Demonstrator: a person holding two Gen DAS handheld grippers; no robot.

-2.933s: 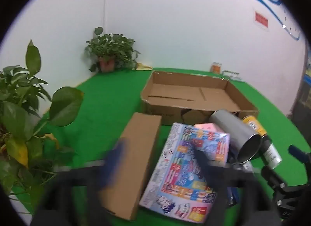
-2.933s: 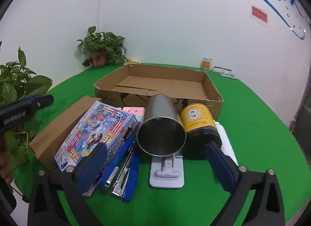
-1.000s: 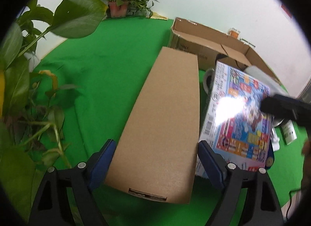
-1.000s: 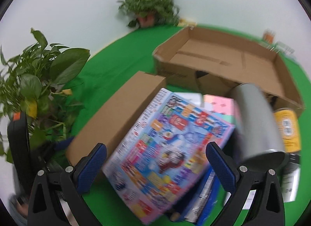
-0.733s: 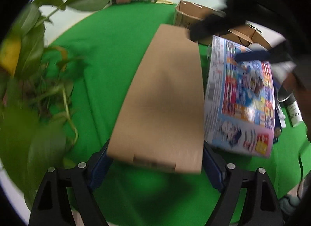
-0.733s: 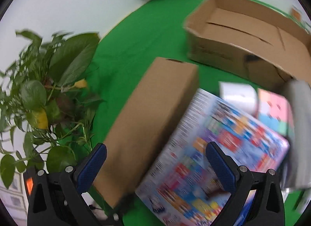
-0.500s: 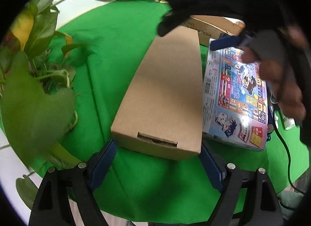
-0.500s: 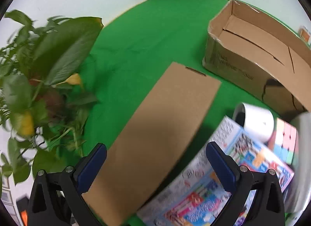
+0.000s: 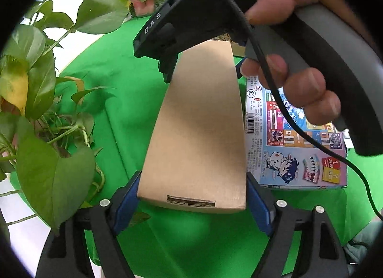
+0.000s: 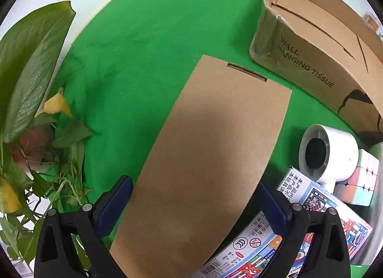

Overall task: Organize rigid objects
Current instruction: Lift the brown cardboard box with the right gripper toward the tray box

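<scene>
A long brown cardboard box [image 9: 198,129] lies flat on the green cloth. My left gripper [image 9: 192,202] straddles its near end. The jaws are closing, and the blue pads [image 9: 126,199] stand right at the box's sides without a clear grip. My right gripper [image 10: 191,206] points down over the same box [image 10: 210,158], open, with a pad on each long side. In the left wrist view a hand [image 9: 299,86] holds that right gripper [image 9: 203,67] over the box's far half. A colourful game box [image 9: 294,158] lies against the brown box's right side.
An open carton [image 10: 311,62] marked "WALL HANGING TISSUE" stands beyond the brown box. A white round device [image 10: 335,153] and a pastel cube [image 10: 363,182] sit by the game box [image 10: 287,249]. A leafy plant [image 9: 47,110] crowds the left side.
The right gripper swung from the game box over to the brown box and came down astride it. Its hand now fills the top of the left view. The left pads drew slightly closer.
</scene>
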